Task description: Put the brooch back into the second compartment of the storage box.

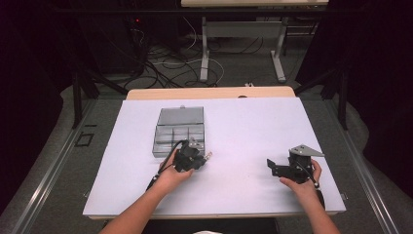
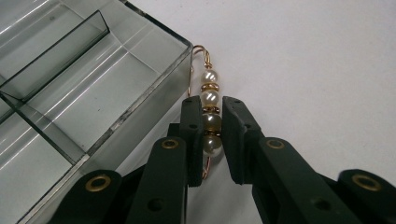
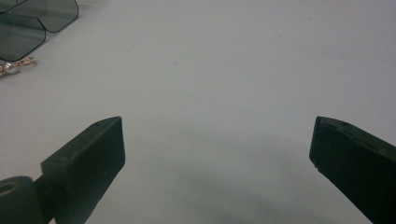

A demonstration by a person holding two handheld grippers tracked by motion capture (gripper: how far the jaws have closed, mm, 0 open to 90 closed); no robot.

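Note:
A gold-wire earring with several pearls (image 2: 209,95) lies in line with my left gripper (image 2: 212,107), its hook end touching the corner of a clear compartment box (image 2: 93,88). The two black jaws are shut on its lower pearls. In the high view the left gripper (image 1: 191,158) sits at the box's (image 1: 179,131) near right corner, with the earring (image 1: 208,156) poking out to the right. My right gripper (image 1: 271,167) rests low over the white table at the right. Its jaws stand wide open (image 3: 217,135) with nothing between them. The earring (image 3: 14,65) and the box (image 3: 28,23) show far off at its upper left.
The white table top (image 1: 253,126) spreads between the two grippers. The box's lid lies open toward the far side. Beyond the table's far edge are table legs (image 1: 204,53) and cables (image 1: 160,68) on the floor.

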